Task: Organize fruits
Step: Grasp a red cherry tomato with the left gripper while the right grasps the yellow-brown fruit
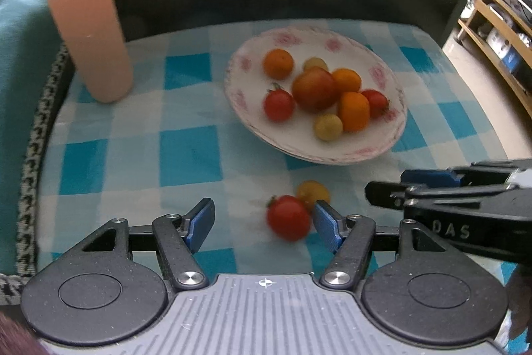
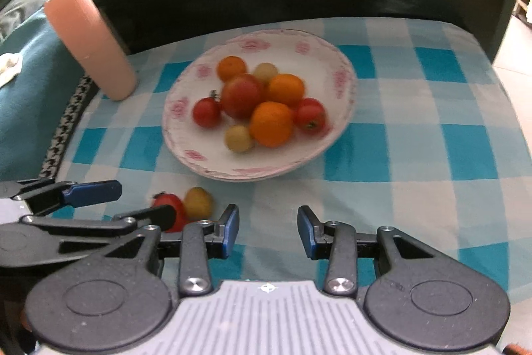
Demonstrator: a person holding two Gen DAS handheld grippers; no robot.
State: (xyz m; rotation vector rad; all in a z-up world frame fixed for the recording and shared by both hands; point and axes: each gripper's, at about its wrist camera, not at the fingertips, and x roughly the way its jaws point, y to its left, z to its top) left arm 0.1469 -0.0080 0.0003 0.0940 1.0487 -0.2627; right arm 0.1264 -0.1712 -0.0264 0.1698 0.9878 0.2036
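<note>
In your right wrist view, the left gripper's black finger (image 2: 146, 217) hides part of the small red cherry tomato (image 2: 174, 205) at lower left. The fruit on the white pink-patterned plate (image 2: 186, 152) is blurred.

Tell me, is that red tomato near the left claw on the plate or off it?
Off. The red tomato lies on the checked cloth, in front of the plate, between the open left gripper's fingers.

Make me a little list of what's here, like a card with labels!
surface: blue checked cloth
plate: white with pink flowers, holds red, orange and yellow fruits
loose fruit: red tomato and yellow tomato on the cloth
left gripper: open, around the red tomato
right gripper: open, holding nothing
other: pink cylinder, leaning
</note>
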